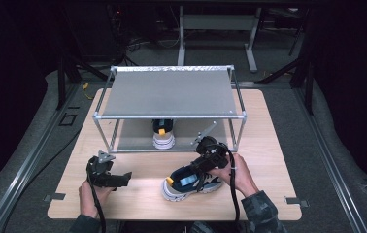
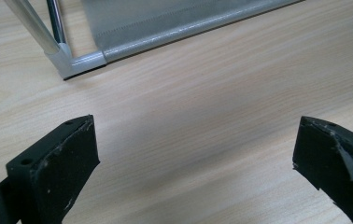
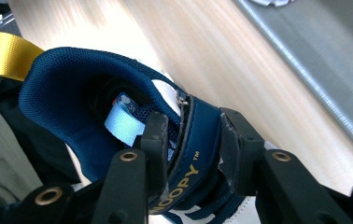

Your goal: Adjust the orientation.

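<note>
1. The navy-and-white mesh sneaker with a yellow heel loop (image 1: 191, 182) lies on the light wooden table (image 1: 269, 194) near its front edge, a little right of the middle, heel toward the left front corner and toe toward the right.
2. The right gripper (image 3: 191, 149) is clamped on the sneaker's side collar: in the right gripper view one jaw sits inside the opening beside the pale blue tongue label (image 3: 123, 125), and the other presses on the navy outer band with yellow lettering.
3. The left gripper (image 2: 195, 158) stands with its jaws wide apart and nothing between them, over bare wood near the front left corner of the table, facing the nearest foot of the grey metal-framed shoe rack (image 1: 169, 92).
4. Handling, as a judgement: the sneaker looks light, with a soft padded collar and a stiffer rubber sole. The collar will give under the jaws, so the hold is likely secure yet floppy; the toe end may sag or swing when the sneaker is carried.
5. The mesh and padding look grippy, not slick, and nothing about the sneaker seems fragile.
6. The collar wall is a good place to hold; the heel counter below the yellow loop would likely be firmer.
7. A matching second sneaker (image 1: 163, 134) stands on the rack's lower shelf, heel outward, near the shelf's front edge; the space beside it looks free.
</note>
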Tool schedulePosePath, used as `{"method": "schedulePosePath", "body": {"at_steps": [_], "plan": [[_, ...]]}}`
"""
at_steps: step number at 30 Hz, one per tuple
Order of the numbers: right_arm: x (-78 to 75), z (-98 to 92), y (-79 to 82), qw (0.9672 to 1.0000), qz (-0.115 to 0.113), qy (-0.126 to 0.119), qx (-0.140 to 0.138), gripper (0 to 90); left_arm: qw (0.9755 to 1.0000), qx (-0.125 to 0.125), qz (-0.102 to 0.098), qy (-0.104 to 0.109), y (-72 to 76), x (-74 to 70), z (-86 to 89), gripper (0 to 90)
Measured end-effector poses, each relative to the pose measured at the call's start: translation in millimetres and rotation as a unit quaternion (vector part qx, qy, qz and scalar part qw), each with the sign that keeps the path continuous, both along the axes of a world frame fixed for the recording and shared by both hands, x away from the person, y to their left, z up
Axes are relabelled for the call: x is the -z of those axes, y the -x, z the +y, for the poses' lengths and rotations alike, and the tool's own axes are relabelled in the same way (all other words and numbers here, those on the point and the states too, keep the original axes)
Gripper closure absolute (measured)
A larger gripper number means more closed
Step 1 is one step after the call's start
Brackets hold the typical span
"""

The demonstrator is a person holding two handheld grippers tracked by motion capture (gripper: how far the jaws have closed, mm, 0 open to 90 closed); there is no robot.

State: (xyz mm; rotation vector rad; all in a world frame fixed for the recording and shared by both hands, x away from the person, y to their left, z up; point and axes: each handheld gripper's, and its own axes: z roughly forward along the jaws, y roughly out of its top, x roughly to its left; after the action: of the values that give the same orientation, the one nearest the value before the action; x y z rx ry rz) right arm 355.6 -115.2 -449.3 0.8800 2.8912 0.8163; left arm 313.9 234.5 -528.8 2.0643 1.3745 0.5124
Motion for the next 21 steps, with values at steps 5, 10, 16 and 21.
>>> {"method": "schedulePosePath", "body": {"at_steps": [5,10,16,21], "plan": [[6.4,-0.2,-15.6,0.9999,0.009,-0.010,0.007,64.6,1.0000,-0.003,-0.002,0.007,0.1,-0.4,0.1,0.0],[18.6,2.3,-17.7,0.9991,0.011,-0.030,0.028,52.2,1.0000,-0.001,0.002,0.002,0.5,0.1,1.2,0.0],[12.7,0.2,-7.6,0.9972,-0.005,-0.036,0.066,40.7,1.0000,-0.003,0.000,0.006,-0.5,-2.3,1.2,0.1],[4.0,-6.2,3.3,0.9942,-0.012,-0.045,0.097,43.8,1.0000,0.000,-0.001,0.005,-1.0,-3.1,-1.3,0.2]]}}
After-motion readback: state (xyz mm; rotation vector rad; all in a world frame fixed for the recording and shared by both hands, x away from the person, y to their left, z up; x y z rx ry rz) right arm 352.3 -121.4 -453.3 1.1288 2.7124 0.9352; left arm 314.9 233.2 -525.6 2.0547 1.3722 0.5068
